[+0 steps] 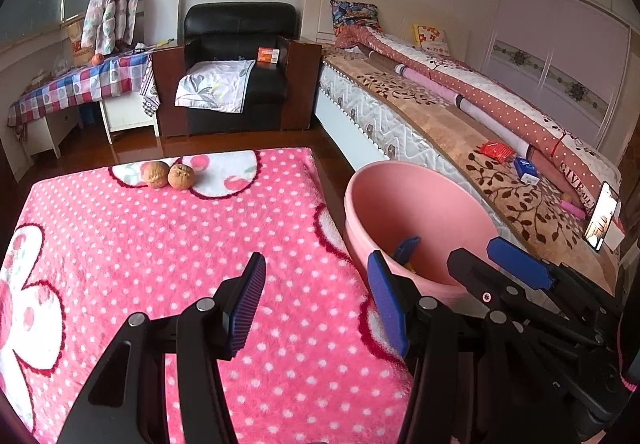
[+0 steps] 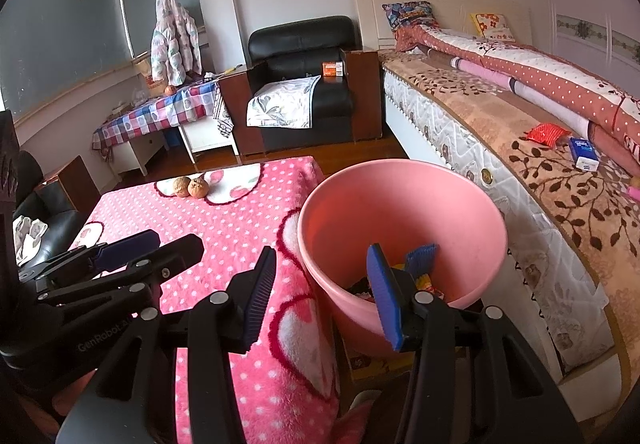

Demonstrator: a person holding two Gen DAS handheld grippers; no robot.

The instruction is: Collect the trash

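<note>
A table with a fuzzy pink dotted blanket (image 1: 160, 244) takes up the left side of the room. Two brown wrinkly nuts (image 1: 170, 175) sit side by side at its far edge, touching each other. The left gripper (image 1: 316, 308) hangs over the near part of the blanket. Its blue jaws are spread apart and nothing is between them.

Just to the right of the table stands a big pink tub (image 2: 400, 203). Some small bits of trash (image 2: 424, 282) lie at the bottom of it; I cannot tell what they are. The right gripper (image 2: 326, 296) hangs over the gap where the table meets the tub, with one blue jaw above the blanket and the other above the tub's inside. Those jaws are apart too, and they hold nothing.

Farther right is a long bed (image 2: 460, 103) with a leafy brown cover. A red wrapper (image 2: 546, 133) and a little blue box (image 2: 584, 155) lie on it, near each other.
</note>
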